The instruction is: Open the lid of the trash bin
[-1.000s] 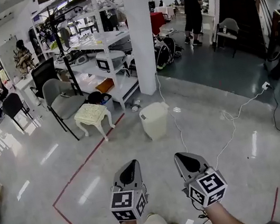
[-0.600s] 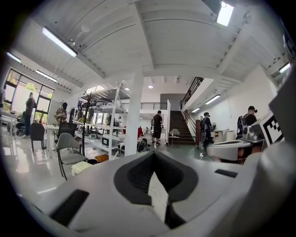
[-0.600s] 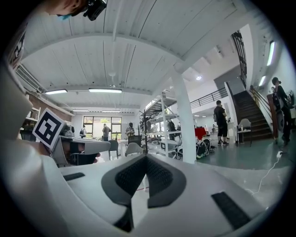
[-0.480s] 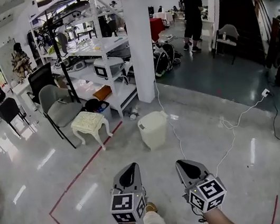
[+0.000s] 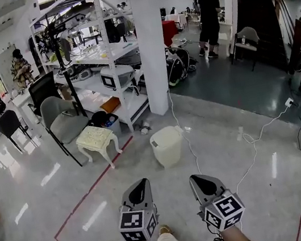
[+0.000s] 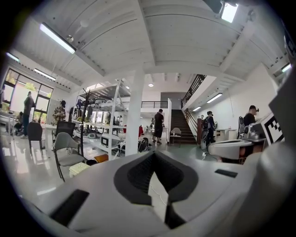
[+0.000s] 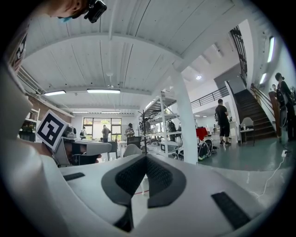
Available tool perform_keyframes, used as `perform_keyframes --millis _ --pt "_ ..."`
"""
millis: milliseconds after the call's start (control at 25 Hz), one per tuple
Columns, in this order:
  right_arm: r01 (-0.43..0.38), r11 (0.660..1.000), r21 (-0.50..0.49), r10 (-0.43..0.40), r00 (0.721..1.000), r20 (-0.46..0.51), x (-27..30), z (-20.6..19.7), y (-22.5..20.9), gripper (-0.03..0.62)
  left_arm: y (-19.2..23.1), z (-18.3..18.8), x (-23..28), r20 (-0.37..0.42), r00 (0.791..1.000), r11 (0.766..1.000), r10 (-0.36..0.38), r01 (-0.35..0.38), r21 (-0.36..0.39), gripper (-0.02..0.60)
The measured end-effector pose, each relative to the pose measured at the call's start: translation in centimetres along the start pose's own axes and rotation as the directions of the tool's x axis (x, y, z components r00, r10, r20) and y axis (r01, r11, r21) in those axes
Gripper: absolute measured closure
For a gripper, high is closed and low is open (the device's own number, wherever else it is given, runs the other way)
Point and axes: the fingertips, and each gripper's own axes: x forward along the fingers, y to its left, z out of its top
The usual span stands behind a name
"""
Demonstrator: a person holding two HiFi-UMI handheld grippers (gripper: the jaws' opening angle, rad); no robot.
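Observation:
The trash bin [image 5: 167, 146] is a cream plastic tub with its lid down, standing on the glossy floor just in front of the white pillar [image 5: 151, 42]. Both grippers are held side by side in front of me, pointing toward the bin and well short of it. The left gripper [image 5: 140, 184] is shut with nothing in it, and its tips meet in the left gripper view [image 6: 154, 152]. The right gripper [image 5: 196, 179] is shut and empty too, with its pads closed together in the right gripper view [image 7: 146, 156].
A cream stool [image 5: 97, 138] and a grey chair [image 5: 60, 115] stand left of the bin, before a loaded shelving rack [image 5: 99, 57]. A white cable [image 5: 249, 139] runs across the floor at right. Red tape [image 5: 88, 191] crosses the floor. A person in black [image 5: 209, 11] stands far behind.
The bin has slid a little lower in the head view, and the grippers sit slightly lower in the frame. Both grippers have stayed shut and side by side.

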Motion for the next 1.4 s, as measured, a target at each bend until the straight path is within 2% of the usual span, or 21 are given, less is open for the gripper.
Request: perform_keyframes --millis 520,960,1400 --pt "0.035 0.999 0.025 -0.035 0.999 0.004 9.6 1.3 -3.8 0.559 5.7 1.7 8.9 -0.021 0.999 0.999 -0.040 0.040 0.010 0.595" --pt "0.077 0.996 0.036 -0.078 0.997 0.013 17.0 2.3 -5.7 0.560 10.3 2.9 15.3 -0.023 0.994 0.994 -0.107 0.108 0.026 0.595" --pt "0.120 0.992 0.028 -0.120 0.993 -0.004 20.6 2.1 -7.6 0.559 12.1 2.5 19.5 -0.031 0.987 0.988 -0.156 0.156 0.014 0.595"
